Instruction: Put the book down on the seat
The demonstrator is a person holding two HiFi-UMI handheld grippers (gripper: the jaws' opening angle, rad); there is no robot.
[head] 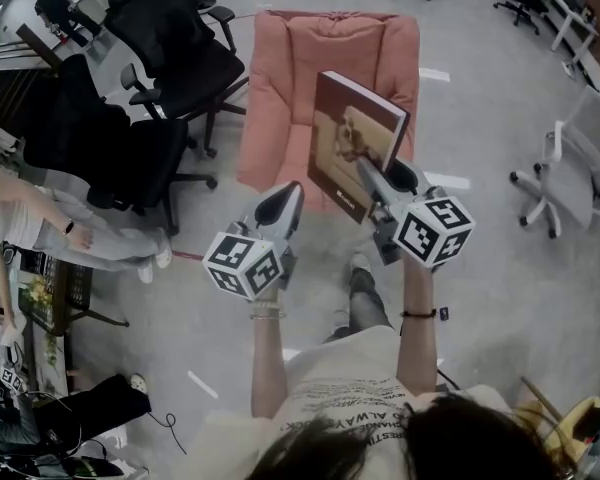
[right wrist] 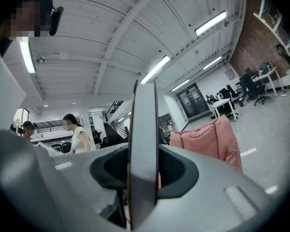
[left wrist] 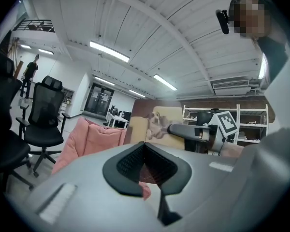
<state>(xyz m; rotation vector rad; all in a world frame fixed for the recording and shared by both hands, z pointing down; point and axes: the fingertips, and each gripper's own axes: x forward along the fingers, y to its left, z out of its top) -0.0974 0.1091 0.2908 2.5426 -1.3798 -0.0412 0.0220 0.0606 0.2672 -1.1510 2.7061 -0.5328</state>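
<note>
A brown hardcover book (head: 355, 143) with a dog picture on its cover is held upright in the air, in front of the pink armchair (head: 325, 68). My right gripper (head: 378, 183) is shut on the book's lower edge. In the right gripper view the book (right wrist: 144, 144) stands edge-on between the jaws, with the armchair (right wrist: 208, 139) beyond on the right. My left gripper (head: 283, 205) hovers to the left of the book, shut with nothing in it. From the left gripper (left wrist: 145, 146) I see the book (left wrist: 154, 122), the right gripper (left wrist: 176, 128) and the armchair (left wrist: 87, 137).
Black office chairs (head: 170, 58) stand left of the armchair and a white chair (head: 580, 158) stands at the right. A seated person's legs (head: 70, 228) reach in from the left. A person in white (right wrist: 79, 137) stands in the background. Grey floor lies around the armchair.
</note>
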